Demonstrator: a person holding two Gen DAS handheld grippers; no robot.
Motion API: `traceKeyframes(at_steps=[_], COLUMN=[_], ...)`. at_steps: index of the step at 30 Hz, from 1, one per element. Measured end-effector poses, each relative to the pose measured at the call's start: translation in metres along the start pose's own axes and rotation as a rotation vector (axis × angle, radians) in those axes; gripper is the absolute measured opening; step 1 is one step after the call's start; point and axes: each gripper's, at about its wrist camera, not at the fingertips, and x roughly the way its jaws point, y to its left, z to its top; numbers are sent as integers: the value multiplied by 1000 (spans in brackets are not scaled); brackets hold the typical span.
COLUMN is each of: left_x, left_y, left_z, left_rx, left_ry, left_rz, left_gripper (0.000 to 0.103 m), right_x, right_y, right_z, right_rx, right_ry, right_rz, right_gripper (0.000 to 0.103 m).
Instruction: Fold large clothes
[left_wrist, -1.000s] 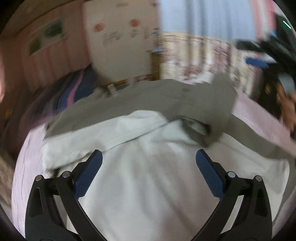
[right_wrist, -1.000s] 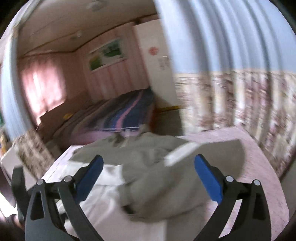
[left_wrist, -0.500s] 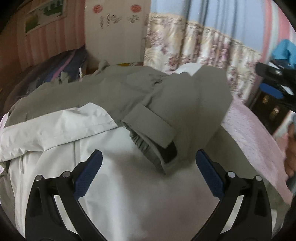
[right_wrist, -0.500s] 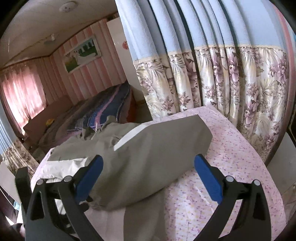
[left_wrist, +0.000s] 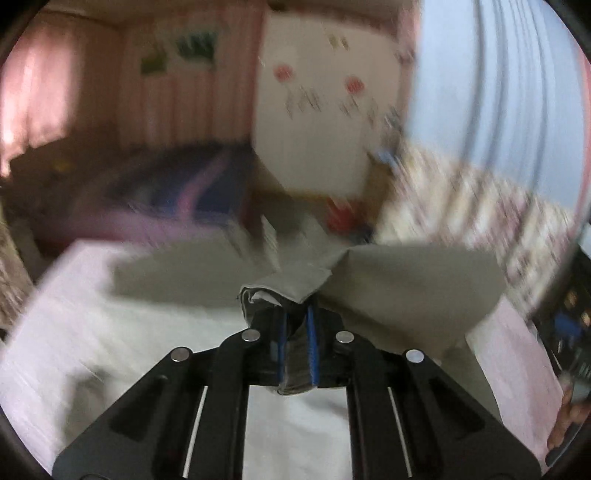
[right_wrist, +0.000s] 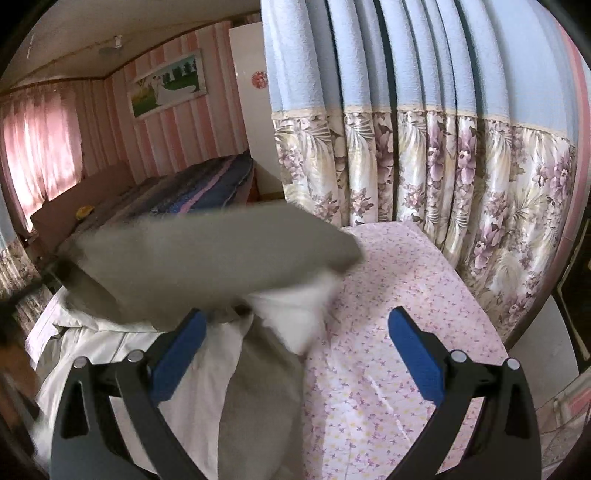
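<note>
A large grey jacket with a white lining (left_wrist: 207, 328) lies spread on a pink floral bedsheet (right_wrist: 388, 302). My left gripper (left_wrist: 295, 332) is shut on the cuff of the jacket's grey sleeve (left_wrist: 413, 284) and holds it raised above the white lining. In the right wrist view the same sleeve (right_wrist: 207, 258) is lifted and blurred across the left half, over the jacket's white lining (right_wrist: 110, 354). My right gripper (right_wrist: 295, 350) is open and empty, over the jacket's right edge and the sheet.
A blue and floral curtain (right_wrist: 424, 147) hangs close behind the bed on the right. A second bed with a striped cover (right_wrist: 207, 184) stands at the back left. A white door (left_wrist: 325, 110) is behind.
My left gripper has shut on the sleeve cuff and lifted it. The sleeve now hangs raised and moving. My right gripper stays open and has shifted slightly right.
</note>
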Motion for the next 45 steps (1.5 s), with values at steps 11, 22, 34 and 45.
traceKeyframes(at_steps=[11, 22, 34, 45], left_x=[84, 52, 83, 34], left_y=[194, 212, 143, 159], left_z=[36, -26, -60, 5], left_rx=[-71, 34, 410, 163], left_ry=[342, 188, 157, 149], left_rz=[220, 241, 64, -9], left_gripper=[48, 100, 80, 7], right_x=[32, 53, 64, 52], right_y=[54, 97, 102, 111], right_z=[19, 20, 10, 23], right_rx=[-191, -324, -319, -324], right_ry=[54, 80, 134, 83], right_rz=[21, 57, 71, 73], right_gripper=[99, 99, 99, 99])
